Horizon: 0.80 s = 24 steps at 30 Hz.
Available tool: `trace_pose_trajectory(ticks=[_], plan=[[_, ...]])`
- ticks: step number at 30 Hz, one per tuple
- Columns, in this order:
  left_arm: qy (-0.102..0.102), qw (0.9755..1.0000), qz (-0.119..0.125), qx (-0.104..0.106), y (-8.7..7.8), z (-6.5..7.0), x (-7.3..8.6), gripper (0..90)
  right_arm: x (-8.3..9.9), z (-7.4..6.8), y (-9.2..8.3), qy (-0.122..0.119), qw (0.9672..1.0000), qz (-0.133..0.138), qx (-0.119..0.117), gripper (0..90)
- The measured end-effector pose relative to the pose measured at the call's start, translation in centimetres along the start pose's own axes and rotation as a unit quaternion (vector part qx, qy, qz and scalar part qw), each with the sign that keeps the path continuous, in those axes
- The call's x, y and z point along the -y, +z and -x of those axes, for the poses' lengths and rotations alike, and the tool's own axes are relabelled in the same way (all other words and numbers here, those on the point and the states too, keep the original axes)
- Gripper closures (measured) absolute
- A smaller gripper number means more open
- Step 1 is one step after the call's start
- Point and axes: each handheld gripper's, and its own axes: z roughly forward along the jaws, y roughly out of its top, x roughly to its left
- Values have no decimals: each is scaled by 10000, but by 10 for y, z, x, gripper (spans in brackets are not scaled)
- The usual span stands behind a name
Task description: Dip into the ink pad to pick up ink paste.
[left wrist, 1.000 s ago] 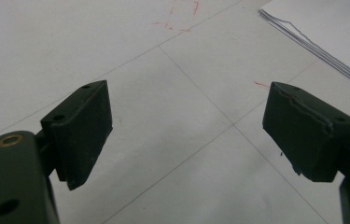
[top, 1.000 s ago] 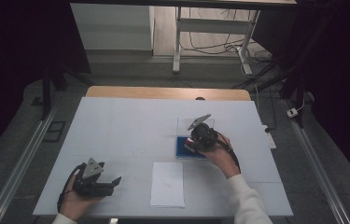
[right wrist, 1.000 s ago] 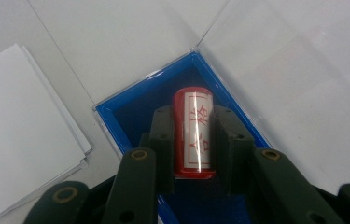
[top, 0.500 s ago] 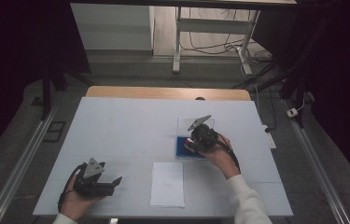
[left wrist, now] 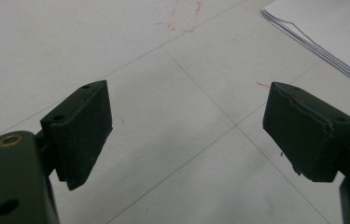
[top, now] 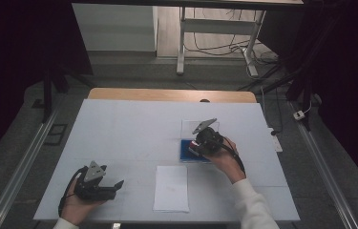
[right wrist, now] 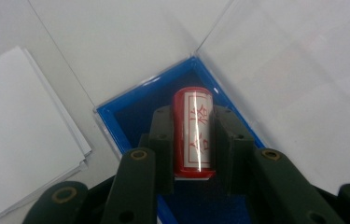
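Over the blue ink-pad case: the right gripper [right wrist: 193,154] holds a red cylindrical stamp [right wrist: 192,133], its jaws clamped on the stamp's two sides.
Stamp: upright-looking red barrel with a white label of red characters, its lower end down inside the blue ink-pad case [right wrist: 130,116]; whether it touches the pad cannot be told.
Case: open, clear lid [right wrist: 294,70] folded back flat on the table, just beyond the white paper stack [top: 172,187].
Left gripper [top: 104,183]: resting near the table's front left corner, jaws wide apart with nothing between them.
Paper: blank as far as the high view shows, lying between the two hands.
Progress: stamp picked up and at the ink, likely the inking step; pressing it on the paper looks yet to come.
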Motion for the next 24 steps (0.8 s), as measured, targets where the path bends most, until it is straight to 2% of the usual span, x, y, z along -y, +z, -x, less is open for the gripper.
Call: trace_pose_trajectory(ticks=[5,8,11,15,24], plan=[[-1,10000,-9,13,1,0,1,157,1,4,-6,146,9997,167,-45,697],[10,10000,-2,12,1,-1,1,156,3,10,-14,434,9975,519,-220,697],[-7,10000,10,9,0,-2,1,157,5,13,-22,532,9964,616,-238,697],[-11,10000,9,-5,0,-2,1,157,7,14,-28,551,9961,645,-251,697],[11,10000,-2,16,0,0,0,156,4,7,-36,394,9960,790,-168,697]])
